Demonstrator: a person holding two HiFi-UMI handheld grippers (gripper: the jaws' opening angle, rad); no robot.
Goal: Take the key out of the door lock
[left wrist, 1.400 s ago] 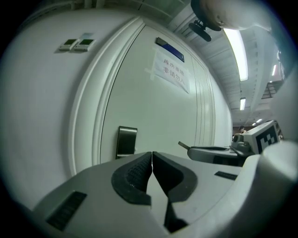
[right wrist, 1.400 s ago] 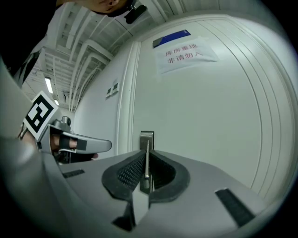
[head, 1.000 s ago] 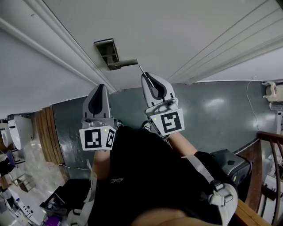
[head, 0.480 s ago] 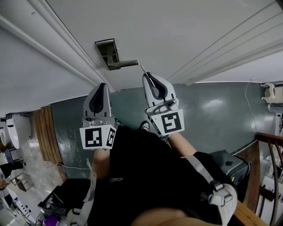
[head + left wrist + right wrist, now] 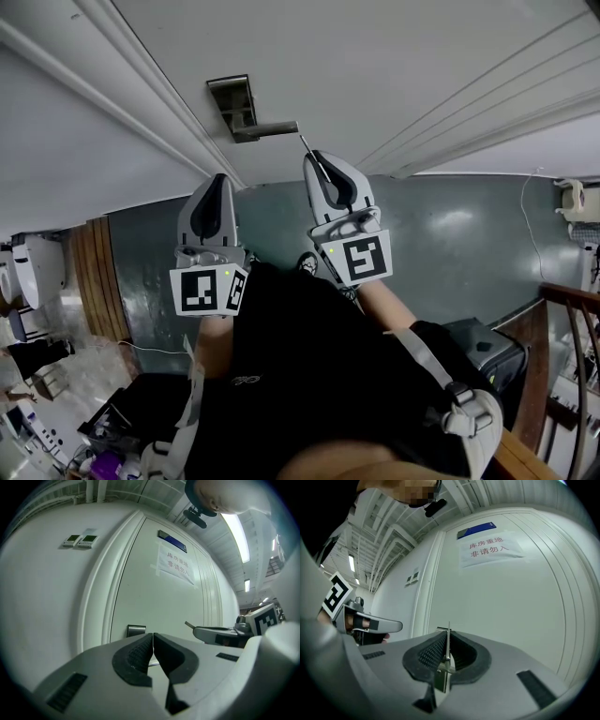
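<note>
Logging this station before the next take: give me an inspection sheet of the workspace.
Surface: white door with taped paper sign.
Job's things: key clear of the lock plate, clamped in right tongs.
Clutter: black case on floor.
Grippers: left tongs shut, empty; right tongs shut on key.
Cables: white cable on floor, right side.
Surroundings: green floor, wooden railing.

We see a silver key (image 5: 444, 670) between the light-grey right gripper's (image 5: 448, 637) black, dot-textured pads (image 5: 430, 654); ahead of it the white door (image 5: 501, 611) carries a white notice (image 5: 490, 549) with red characters under a blue plate (image 5: 476, 530).
</note>
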